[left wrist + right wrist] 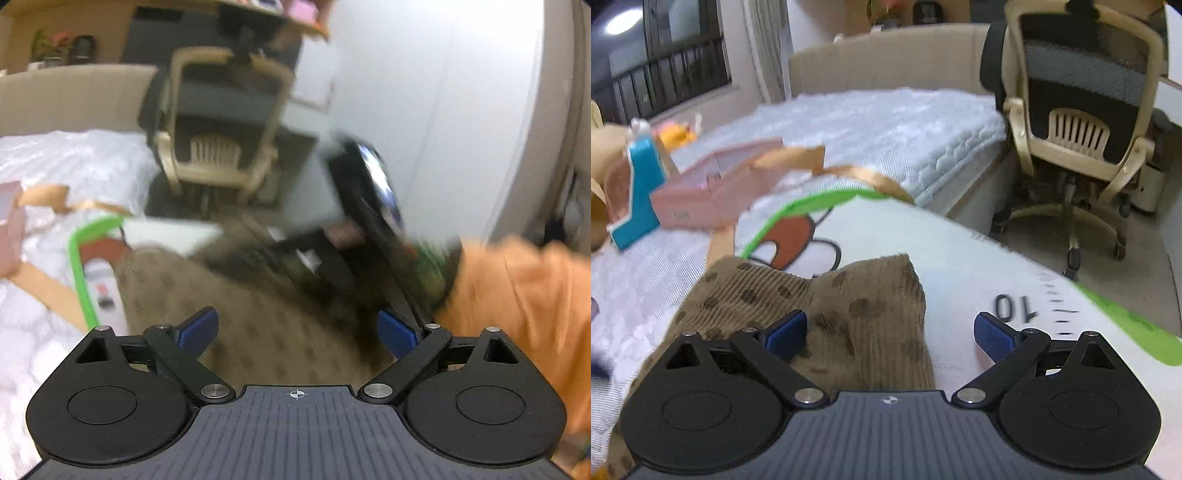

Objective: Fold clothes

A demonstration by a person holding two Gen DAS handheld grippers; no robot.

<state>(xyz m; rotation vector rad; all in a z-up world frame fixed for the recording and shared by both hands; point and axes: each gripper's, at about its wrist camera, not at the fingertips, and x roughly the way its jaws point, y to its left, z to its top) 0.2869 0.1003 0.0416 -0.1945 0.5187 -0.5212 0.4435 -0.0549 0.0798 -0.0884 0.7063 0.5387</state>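
on the bed's white mat (979,258) my brown spotted garment (864,314) lies bunched at 12 o'clock, both tongs, left gripper (297,332) and right gripper (890,334), wide open and empty, folding unfinished.

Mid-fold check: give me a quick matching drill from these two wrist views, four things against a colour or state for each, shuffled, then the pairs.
Things:
1. brown spotted garment
2. office chair
3. pink box
4. right gripper

Descriptions:
A. stands on the floor beside the bed
B. open, jaws apart
C. lies on the white mat with the green border
D. sits on the bed, with a tan ribbon near it

Pairs: 1-C, 2-A, 3-D, 4-B
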